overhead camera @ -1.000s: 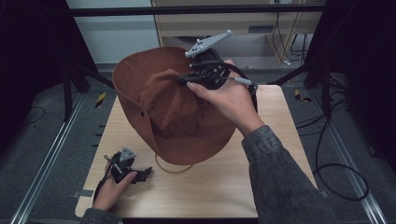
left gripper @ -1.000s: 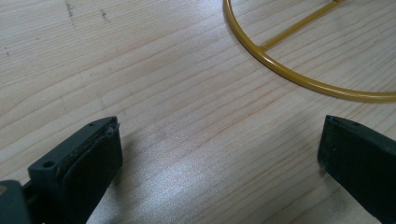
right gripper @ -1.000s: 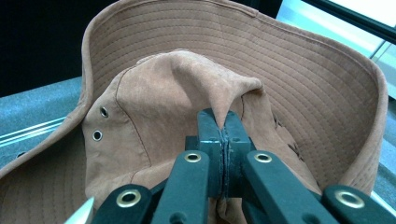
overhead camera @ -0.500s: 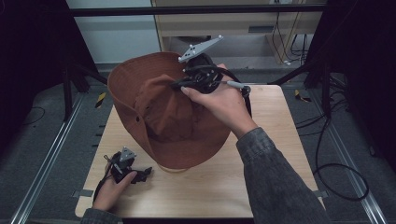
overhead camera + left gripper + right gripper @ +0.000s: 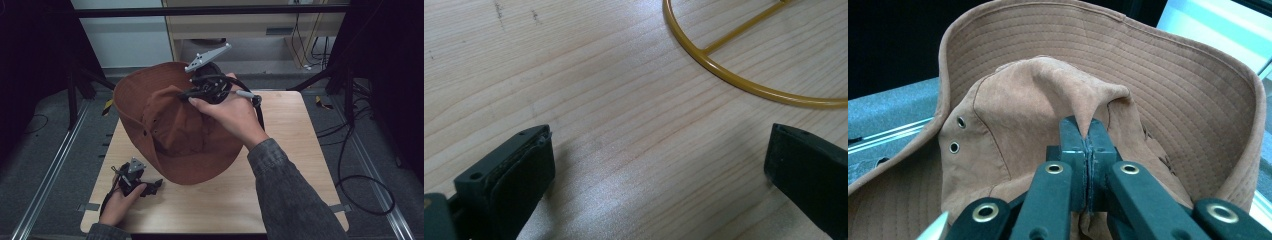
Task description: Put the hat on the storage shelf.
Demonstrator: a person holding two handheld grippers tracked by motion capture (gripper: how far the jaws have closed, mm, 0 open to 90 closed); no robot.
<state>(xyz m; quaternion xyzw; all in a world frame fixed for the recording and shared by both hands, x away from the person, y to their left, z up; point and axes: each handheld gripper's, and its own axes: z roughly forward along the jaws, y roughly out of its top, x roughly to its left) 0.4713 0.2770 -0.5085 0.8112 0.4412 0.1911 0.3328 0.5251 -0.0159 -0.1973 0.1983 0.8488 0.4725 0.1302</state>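
Right gripper (image 5: 192, 96) over the far middle of the tabletop (image 5: 295, 150), jaws pinched tight on a fold of the brown hat (image 5: 175, 130). In the right gripper view the gripper (image 5: 1088, 131) has a peak of crown cloth squeezed between the closed jaws; the hat (image 5: 1013, 115) spreads behind, stitched brim curving up around it, two metal eyelets (image 5: 957, 135) on the crown's side. Hat is lifted and tilted, its near brim edge low over the tabletop; contact cannot be told.

Left gripper (image 5: 150, 186) rests at the near left of the tabletop, held in the person's left hand (image 5: 119, 202). In its own view its jaws stand wide apart with nothing between them, just bare wood (image 5: 624, 130). A yellow wire ring (image 5: 734, 80) lies on the tabletop ahead of them, apart from both.
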